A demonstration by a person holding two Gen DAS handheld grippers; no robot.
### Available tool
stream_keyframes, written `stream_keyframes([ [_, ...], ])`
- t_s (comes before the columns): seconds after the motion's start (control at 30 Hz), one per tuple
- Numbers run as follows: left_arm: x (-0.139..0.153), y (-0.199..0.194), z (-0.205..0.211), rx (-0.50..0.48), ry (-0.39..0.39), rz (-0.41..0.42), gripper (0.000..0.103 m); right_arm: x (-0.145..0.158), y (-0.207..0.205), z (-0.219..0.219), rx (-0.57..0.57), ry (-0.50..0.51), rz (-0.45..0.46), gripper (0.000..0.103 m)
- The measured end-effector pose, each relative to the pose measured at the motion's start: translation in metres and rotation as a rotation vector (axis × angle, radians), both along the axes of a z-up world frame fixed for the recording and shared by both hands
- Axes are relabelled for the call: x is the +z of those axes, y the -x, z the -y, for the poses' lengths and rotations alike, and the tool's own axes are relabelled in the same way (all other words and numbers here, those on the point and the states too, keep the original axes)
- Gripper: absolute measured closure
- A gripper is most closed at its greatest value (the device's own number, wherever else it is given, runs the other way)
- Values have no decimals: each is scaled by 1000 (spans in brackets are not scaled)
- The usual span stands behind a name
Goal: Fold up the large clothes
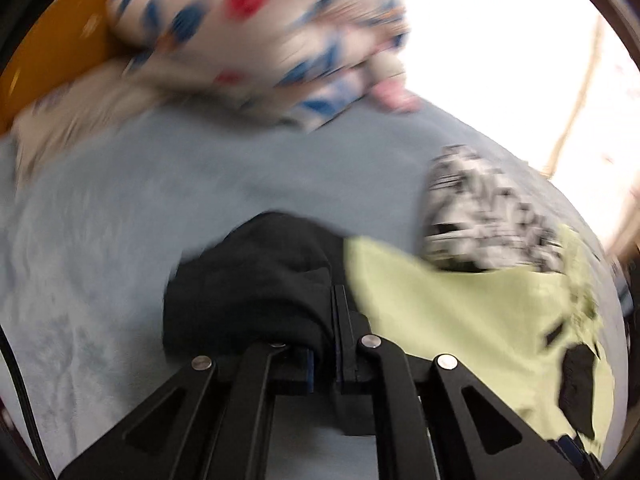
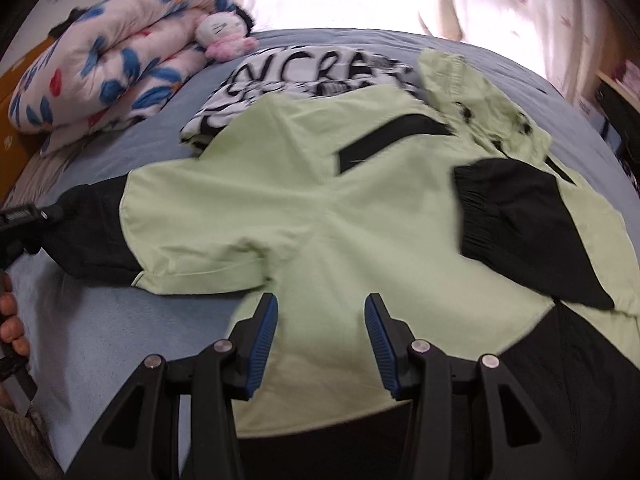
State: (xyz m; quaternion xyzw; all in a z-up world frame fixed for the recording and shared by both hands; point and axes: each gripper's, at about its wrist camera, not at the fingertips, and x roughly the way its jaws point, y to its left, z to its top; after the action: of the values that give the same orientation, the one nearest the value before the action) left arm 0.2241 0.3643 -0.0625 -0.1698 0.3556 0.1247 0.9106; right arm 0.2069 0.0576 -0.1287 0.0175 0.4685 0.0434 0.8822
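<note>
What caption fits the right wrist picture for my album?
Open right gripper hovers over a light green and black jacket spread on a blue bed.

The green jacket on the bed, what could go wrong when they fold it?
The left gripper pinches only the end of the black sleeve, so it might slip out. The green jacket overlaps the black-and-white printed cloth, which could drag along. The right gripper holds nothing, so the body may bunch.
</note>
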Motion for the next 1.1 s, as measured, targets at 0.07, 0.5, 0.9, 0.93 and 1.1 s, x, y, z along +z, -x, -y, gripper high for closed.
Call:
stream_keyframes([
  [0.07,27,4,49,-97,-30,61,99,6,4,20,-33,-16,10,58],
  [0.5,-49,3,312,-677,-21,-204,91,2,48,180,-315,-82,-9,57],
  [0.9,-58,30,305,-691,89,-291,40,-10,59,209,-303,-153,-29,57],
  [0.93,-54,36,299,-688,99,-285,39,-7,58,204,-280,-163,-24,57],
  [1.1,-37,60,257,-627,103,-245,33,12,44,161,-114,-183,8,55],
])
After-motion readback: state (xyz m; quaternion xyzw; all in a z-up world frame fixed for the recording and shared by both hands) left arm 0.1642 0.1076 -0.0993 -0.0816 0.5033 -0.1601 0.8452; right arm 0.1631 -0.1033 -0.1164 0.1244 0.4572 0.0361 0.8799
